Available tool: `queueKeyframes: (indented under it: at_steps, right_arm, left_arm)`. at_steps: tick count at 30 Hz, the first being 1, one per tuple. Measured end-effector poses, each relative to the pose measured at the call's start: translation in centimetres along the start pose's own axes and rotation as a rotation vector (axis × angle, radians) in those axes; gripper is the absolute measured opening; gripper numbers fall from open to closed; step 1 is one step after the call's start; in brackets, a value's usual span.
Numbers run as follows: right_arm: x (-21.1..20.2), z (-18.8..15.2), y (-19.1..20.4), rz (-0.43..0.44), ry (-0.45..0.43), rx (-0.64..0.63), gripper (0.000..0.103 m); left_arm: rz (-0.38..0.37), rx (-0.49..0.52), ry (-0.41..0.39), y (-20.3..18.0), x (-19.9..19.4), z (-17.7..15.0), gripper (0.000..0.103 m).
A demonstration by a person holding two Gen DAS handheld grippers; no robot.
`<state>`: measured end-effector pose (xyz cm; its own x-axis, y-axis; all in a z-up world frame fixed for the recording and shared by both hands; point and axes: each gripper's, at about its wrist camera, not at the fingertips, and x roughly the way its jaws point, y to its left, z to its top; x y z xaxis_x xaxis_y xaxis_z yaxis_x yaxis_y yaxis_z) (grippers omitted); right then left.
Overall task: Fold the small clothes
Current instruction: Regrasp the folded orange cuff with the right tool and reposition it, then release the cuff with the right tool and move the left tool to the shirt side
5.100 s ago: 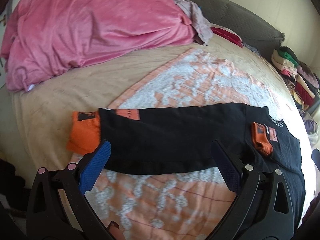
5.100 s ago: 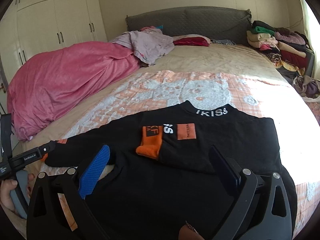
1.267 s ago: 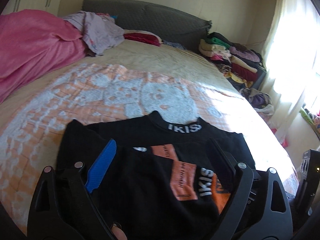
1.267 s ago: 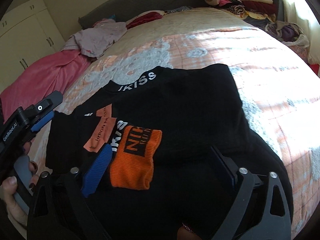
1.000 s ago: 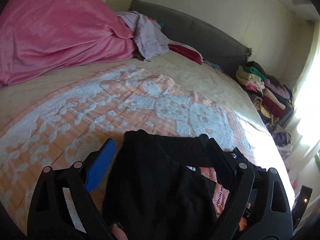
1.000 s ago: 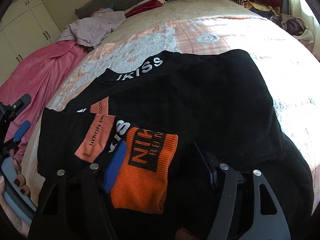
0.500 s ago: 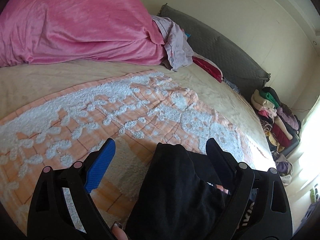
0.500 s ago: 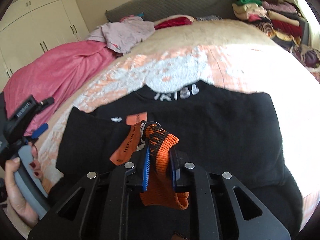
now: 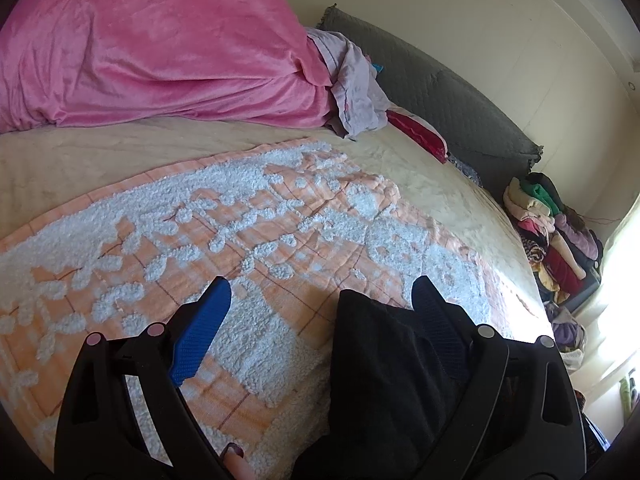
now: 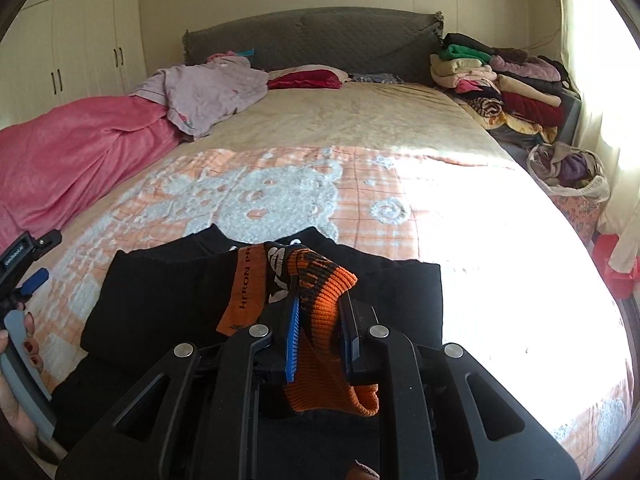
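Black cloth fills the lower right of my left wrist view: the sweater [image 9: 384, 380] lies on the orange and white blanket [image 9: 224, 232] spread over the bed [image 9: 100, 152]. My left tool [image 9: 320, 300] hangs with its fingers wide apart, gripping nothing, though the sweater's edge reaches up beside the right-hand finger.

From the right wrist view, my right tool [image 10: 318, 312] is pinched tight on the orange cuff [image 10: 324, 308] of a sleeve and holds it up over the sweater's body, which lies partly folded on the blanket. I judge I am mid-fold, bringing this sleeve across. Next I should lay the cuff flat on the body, let go, and smooth it.
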<state>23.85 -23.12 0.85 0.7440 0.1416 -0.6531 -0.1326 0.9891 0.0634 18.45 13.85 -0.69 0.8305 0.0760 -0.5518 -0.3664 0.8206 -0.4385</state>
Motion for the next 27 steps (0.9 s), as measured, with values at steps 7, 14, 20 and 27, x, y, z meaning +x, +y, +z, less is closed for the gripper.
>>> queueKeyframes:
  at_steps: [7, 14, 20, 27]
  right_arm:
    - [1.4, -1.7, -1.6, -0.033, 0.052, 0.05, 0.016]
    - [1.9, -2.3, -1.9, -0.069, 0.065, 0.054, 0.02]
    - [2.5, -3.0, -3.4, -0.16, 0.079, 0.087, 0.024]
    - [1.9, -3.2, -3.3, -0.062, 0.063, 0.145, 0.035]
  left_arm:
    - [-0.059, 0.12, 0.083, -2.8, 1.3, -1.0, 0.085]
    - [-0.098, 0.394, 0.184, -8.4, 2.7, -4.6, 0.085]
    - [-0.076, 0.563, 0.338, -10.7, 5.8, -8.1, 0.085]
    - [-0.041, 0.598, 0.418, -10.0, 7.0, -9.2, 0.085]
